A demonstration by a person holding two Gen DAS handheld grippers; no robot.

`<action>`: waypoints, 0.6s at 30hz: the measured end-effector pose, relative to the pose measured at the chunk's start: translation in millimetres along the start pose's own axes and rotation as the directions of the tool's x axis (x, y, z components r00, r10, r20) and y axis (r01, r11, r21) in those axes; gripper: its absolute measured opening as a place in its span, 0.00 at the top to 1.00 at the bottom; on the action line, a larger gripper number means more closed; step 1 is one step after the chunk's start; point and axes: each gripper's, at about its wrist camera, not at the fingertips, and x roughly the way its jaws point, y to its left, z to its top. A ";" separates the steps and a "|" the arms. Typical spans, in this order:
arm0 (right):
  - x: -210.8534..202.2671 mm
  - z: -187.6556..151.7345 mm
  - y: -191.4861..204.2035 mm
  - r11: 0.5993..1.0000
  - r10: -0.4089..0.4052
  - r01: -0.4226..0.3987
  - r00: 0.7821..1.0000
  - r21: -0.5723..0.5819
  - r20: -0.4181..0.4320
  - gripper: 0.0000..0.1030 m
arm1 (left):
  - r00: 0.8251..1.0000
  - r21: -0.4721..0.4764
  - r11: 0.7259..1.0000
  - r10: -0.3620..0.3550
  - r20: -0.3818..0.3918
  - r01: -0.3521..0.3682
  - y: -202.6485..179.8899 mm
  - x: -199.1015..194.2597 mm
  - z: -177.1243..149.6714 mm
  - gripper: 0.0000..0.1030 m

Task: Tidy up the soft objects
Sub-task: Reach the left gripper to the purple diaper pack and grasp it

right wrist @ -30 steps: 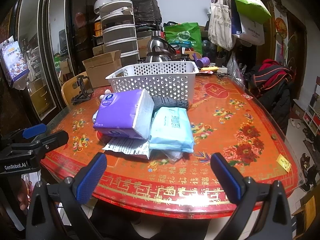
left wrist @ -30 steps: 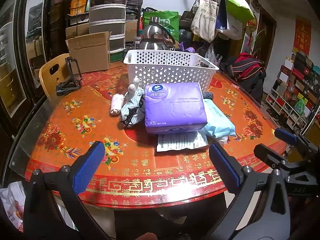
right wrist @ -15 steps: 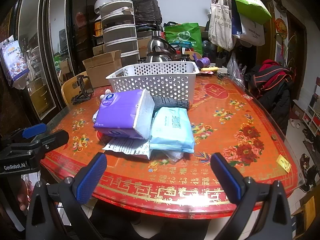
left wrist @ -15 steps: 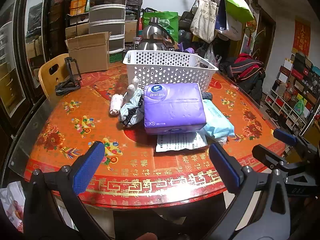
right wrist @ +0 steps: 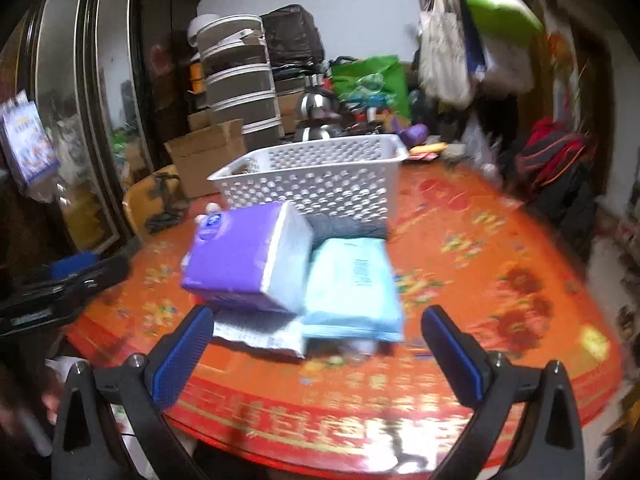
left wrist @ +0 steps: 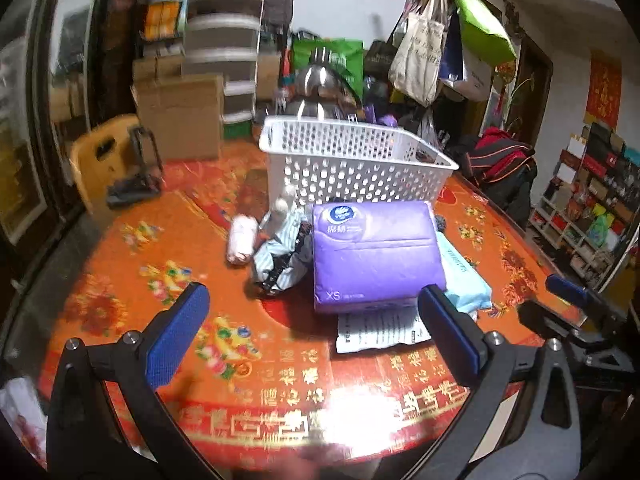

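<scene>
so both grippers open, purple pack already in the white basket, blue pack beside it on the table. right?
Not quite. The purple pack isn't in the white basket; the left wrist view shows it on the table in front of it, beside the blue pack. Both grippers, left and right, are open.

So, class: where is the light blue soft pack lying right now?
The light blue pack lies flat on the table, centre of the right wrist view, against the purple pack on its right and before the white basket.
</scene>
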 end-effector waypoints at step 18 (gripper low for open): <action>88.2 22.1 13.5 0.994 0.107 -0.109 0.988 -0.012 -0.112 0.25 | 0.969 -0.015 0.977 -0.213 -0.127 0.213 31.2 107.1 16.1 0.17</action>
